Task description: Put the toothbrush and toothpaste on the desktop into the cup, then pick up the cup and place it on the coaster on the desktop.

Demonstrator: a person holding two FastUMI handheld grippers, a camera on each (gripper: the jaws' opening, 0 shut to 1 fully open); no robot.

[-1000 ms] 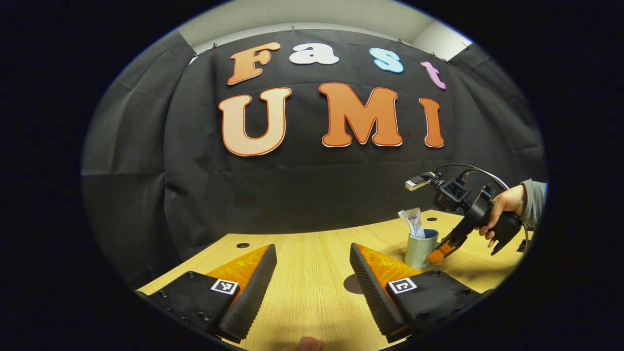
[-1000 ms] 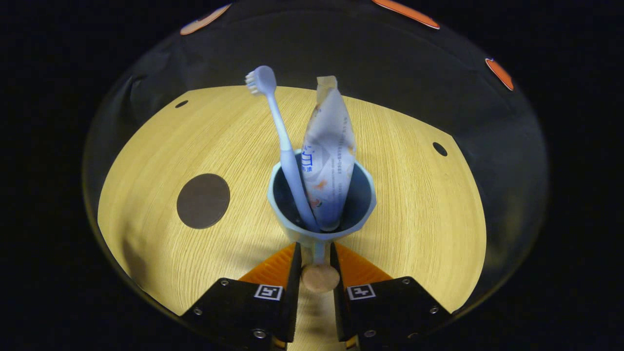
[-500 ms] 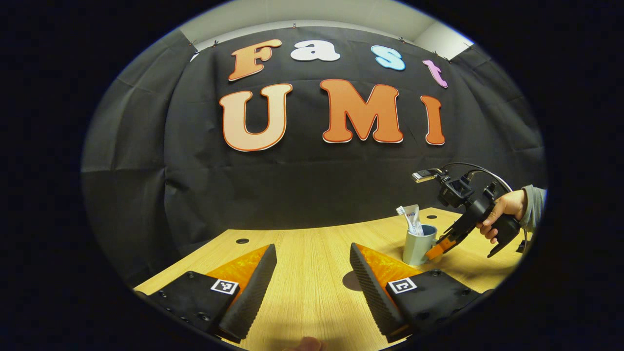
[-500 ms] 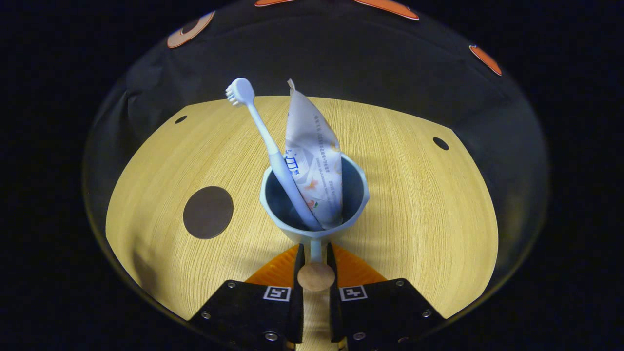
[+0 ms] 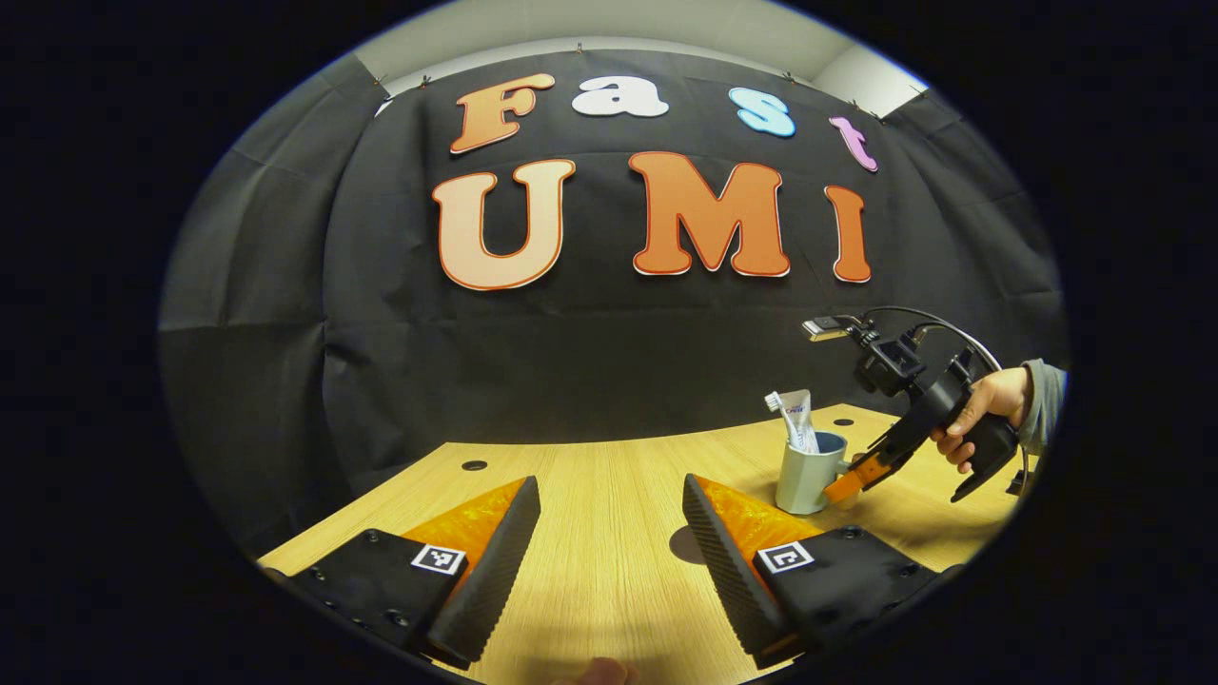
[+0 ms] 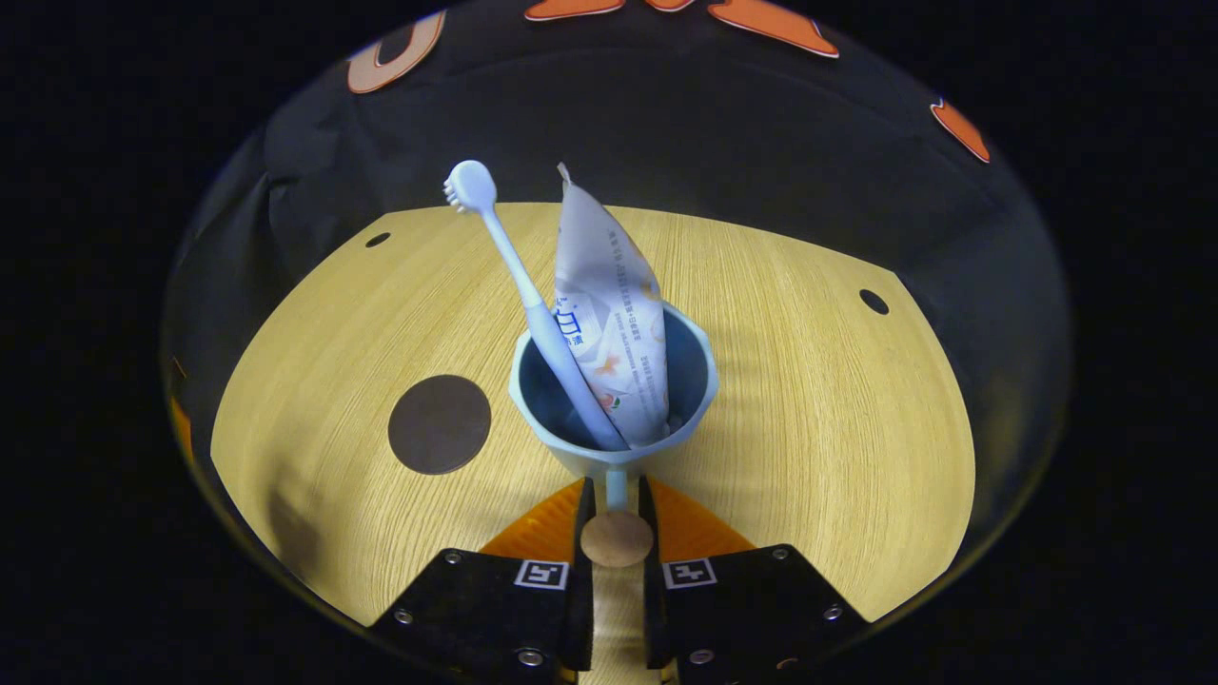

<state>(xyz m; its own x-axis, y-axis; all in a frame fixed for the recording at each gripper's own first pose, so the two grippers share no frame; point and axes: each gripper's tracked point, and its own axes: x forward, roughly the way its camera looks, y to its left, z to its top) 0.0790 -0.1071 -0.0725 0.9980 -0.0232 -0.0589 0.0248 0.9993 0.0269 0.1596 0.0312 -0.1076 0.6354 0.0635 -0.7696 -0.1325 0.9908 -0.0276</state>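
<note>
- In the right gripper view, the right tongs (image 6: 614,509) are sitting at the bottom centre of the frame, clenched on the cup's handle (image 6: 617,533), with a finger pressing each side of its thin stem and the round wooden knob showing between them.
- Just above them, the pale blue cup (image 6: 609,400) is filling the middle of the frame, with the toothbrush (image 6: 519,285) leaning toward the upper left and the toothpaste (image 6: 604,314) standing beside it, both inside.
- The dark round coaster (image 6: 440,423) is lying on the wooden surface (image 6: 809,400) to the left of the cup, near it but apart.
- In the left gripper view, the left tongs (image 5: 609,547) are sitting at the bottom of the frame, spread wide and gripping nothing, over the bare surface (image 5: 599,495).
- Farther off at the right of that frame, a hand (image 5: 980,409) with a grey sleeve (image 5: 1045,400) is holding the right tongs (image 5: 847,476) against the cup (image 5: 804,471); whether the cup is touching the surface cannot be told.
- The black cloth wall (image 5: 285,333) is rising behind the surface.
</note>
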